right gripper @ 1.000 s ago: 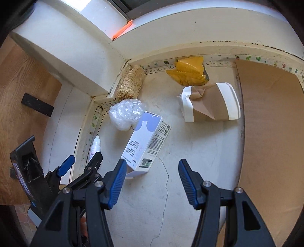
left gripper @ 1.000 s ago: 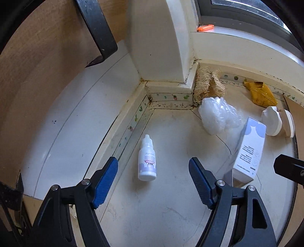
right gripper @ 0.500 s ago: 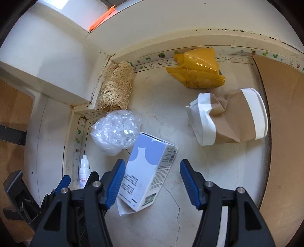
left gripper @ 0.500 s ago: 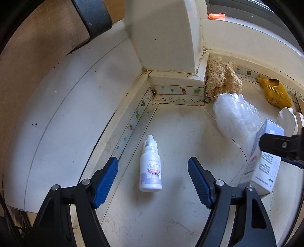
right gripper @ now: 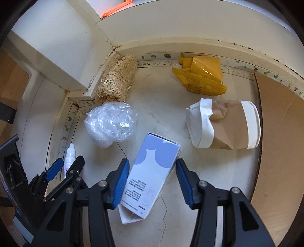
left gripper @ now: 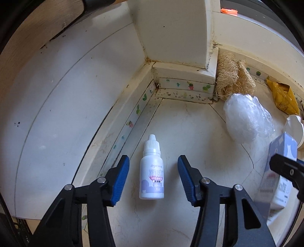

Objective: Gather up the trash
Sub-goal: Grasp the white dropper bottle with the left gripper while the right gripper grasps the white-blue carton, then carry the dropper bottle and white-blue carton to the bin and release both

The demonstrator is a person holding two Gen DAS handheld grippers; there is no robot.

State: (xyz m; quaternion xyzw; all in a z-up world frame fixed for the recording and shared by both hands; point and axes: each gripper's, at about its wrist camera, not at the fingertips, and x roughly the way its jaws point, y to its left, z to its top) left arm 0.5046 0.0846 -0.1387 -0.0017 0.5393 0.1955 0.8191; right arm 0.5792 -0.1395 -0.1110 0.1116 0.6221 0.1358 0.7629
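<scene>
A small white dropper bottle (left gripper: 152, 171) lies on the pale floor between the open blue fingers of my left gripper (left gripper: 153, 179); it also shows in the right wrist view (right gripper: 68, 157). A white and blue carton (right gripper: 152, 174) lies between the open fingers of my right gripper (right gripper: 151, 182), its edge visible in the left wrist view (left gripper: 281, 171). Neither gripper touches its item. A crumpled clear plastic bag (right gripper: 111, 123), a yellow snack wrapper (right gripper: 201, 77) and a crushed brown paper cup (right gripper: 224, 125) lie beyond.
A loofah-like fibre bundle (right gripper: 115, 79) leans in the corner against the white wall base (left gripper: 182, 74). Brown cardboard (right gripper: 281, 133) covers the floor at right. The left gripper (right gripper: 62, 169) sits close beside my right one. An orange object (left gripper: 229, 11) lies on the sill.
Both grippers have moved forward and down. The bottle now lies between the left fingers and the carton between the right fingers. Both stay open.
</scene>
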